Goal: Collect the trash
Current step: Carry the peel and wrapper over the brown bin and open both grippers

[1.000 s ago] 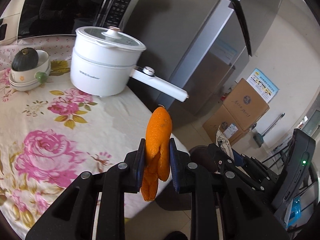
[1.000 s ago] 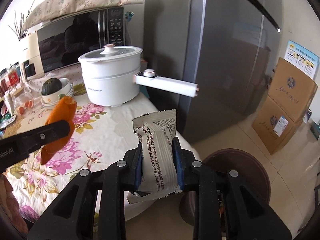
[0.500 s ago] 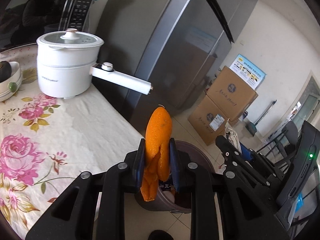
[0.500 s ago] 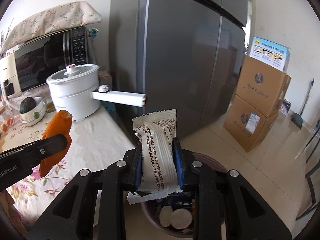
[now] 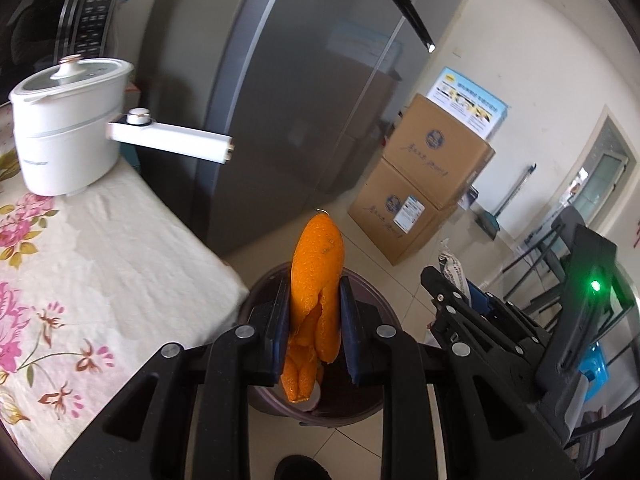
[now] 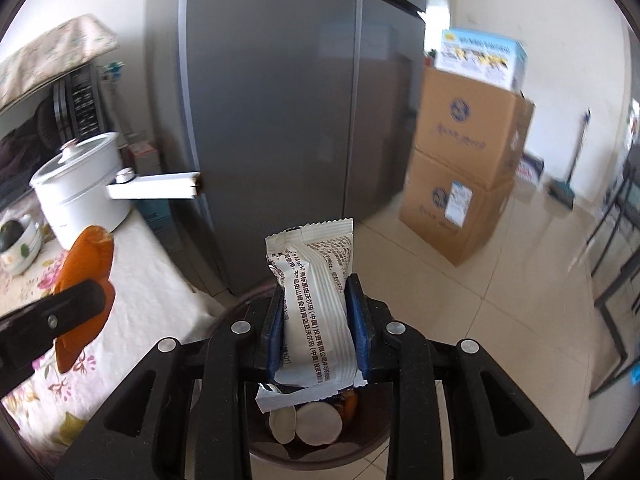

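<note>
Left wrist view: the left claw is clenched on a piece of orange peel, which stands upright between the blue pads and hangs a little below them. Directly beneath the claw sits a round, dark brown trash bin on the tiled floor. To the left is a counter covered with a flowered cloth, carrying a white electric pot with a glass lid and a long white handle that reaches out past the counter's edge. A tall grey fridge stands behind. Two stacked cardboard boxes sit on the floor to the right. At the right edge the right claw shows from the side, with a pale wrapper edge in it.

Right wrist view: the right claw is grasping a white snack wrapper printed with dark text, upright between its pads, its lower end crumpled below them. The trash bin lies right under it, with pale round scraps inside. At the left the left claw holds the orange peel above the counter's edge. The white pot, fridge and boxes stand behind.
</note>
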{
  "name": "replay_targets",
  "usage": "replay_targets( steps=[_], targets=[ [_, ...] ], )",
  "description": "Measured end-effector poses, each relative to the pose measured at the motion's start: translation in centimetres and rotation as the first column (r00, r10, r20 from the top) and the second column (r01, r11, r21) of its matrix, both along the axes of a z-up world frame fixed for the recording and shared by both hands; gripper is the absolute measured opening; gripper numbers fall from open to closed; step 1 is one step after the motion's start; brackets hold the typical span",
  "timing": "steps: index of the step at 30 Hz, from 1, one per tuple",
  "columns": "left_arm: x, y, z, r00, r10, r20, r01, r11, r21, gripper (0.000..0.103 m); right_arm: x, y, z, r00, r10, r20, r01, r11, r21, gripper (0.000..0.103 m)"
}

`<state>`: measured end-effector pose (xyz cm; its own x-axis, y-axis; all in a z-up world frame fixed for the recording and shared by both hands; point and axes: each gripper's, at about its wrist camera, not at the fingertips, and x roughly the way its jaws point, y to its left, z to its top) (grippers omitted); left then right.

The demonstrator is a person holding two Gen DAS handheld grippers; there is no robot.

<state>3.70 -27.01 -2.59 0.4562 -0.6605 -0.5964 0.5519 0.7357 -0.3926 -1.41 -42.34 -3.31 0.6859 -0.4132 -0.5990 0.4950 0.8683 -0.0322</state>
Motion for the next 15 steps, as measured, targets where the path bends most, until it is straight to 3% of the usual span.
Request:
replay_targets(
  steps=[4,9,12,15],
  targets=[
    [-0.2,-2.0,-0.2,1.000,-0.027,0.001,0.027,1.000,0.016,0.024,-0.2,-2.1,-0.4,0.999,-0.048,-0.010,0.049,0.997,0.051,0.038],
    [0.2,-4.1,-0.7,0.999,-0.052,-0.011,0.052,0.998,0.031,0.024,-1.4,-3.9,-0.1,0.991,-0.137,0.011,0.136,0.989,0.066,0.076],
    [0.4,-5.4,-1.2,0.997,-0.068,-0.020,0.069,0.997,0.041,0.024,-2.6,-5.2,0.3,0.978,-0.207,0.035,0.205,0.977,0.062,0.087],
    [0.5,-6.8,-1.7,0.996,-0.081,-0.026,0.083,0.995,0.053,0.024,-3.5,-6.4,0.4,0.964,-0.262,0.044,0.259,0.964,0.068,0.091]
  ],
)
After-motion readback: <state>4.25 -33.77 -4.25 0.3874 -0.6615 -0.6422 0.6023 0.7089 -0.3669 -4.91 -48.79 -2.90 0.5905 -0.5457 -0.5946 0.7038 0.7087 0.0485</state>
